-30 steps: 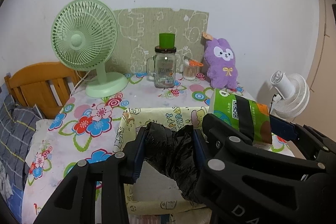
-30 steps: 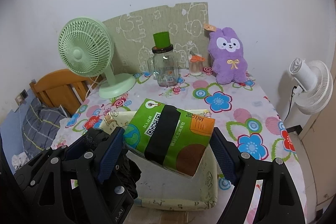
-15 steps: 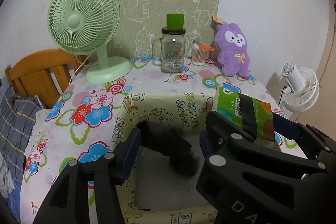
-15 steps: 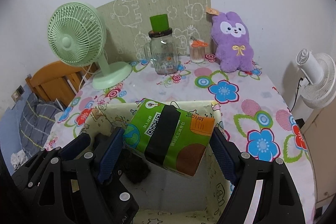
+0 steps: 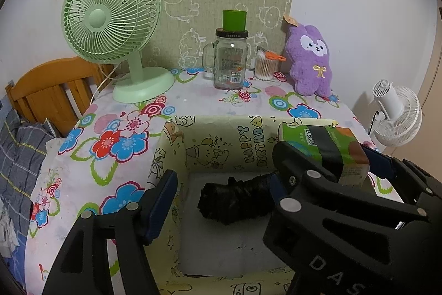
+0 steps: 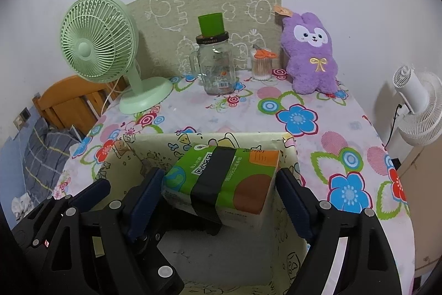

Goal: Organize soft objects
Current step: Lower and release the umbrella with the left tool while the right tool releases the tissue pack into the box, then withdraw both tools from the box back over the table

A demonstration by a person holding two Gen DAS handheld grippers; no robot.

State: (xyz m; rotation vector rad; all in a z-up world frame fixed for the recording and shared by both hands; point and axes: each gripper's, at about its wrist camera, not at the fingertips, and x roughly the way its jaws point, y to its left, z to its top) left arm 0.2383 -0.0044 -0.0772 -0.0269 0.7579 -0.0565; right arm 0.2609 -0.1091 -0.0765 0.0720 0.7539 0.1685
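A cream cartoon-print storage box (image 5: 171,156) stands open on the table's near side. A crumpled black soft bundle (image 5: 234,199) lies on the box floor. My left gripper (image 5: 221,198) is open and empty over the box, the bundle lying loose between its fingers. My right gripper (image 6: 221,195) is shut on a green tissue pack (image 6: 221,179) with a black band, held inside the box opening (image 6: 287,154). The pack also shows in the left wrist view (image 5: 323,145). A purple plush rabbit (image 6: 309,54) sits at the back right of the table.
A green desk fan (image 5: 116,26) stands back left. A glass jar with a green cap (image 5: 232,57) and a cup of cotton swabs (image 5: 265,65) stand at the back. A white fan (image 6: 417,104) is off the right edge, a wooden chair (image 5: 52,90) left.
My left gripper opened and let the black bundle fall to the box floor. My right gripper lowered the tissue pack into the box opening.
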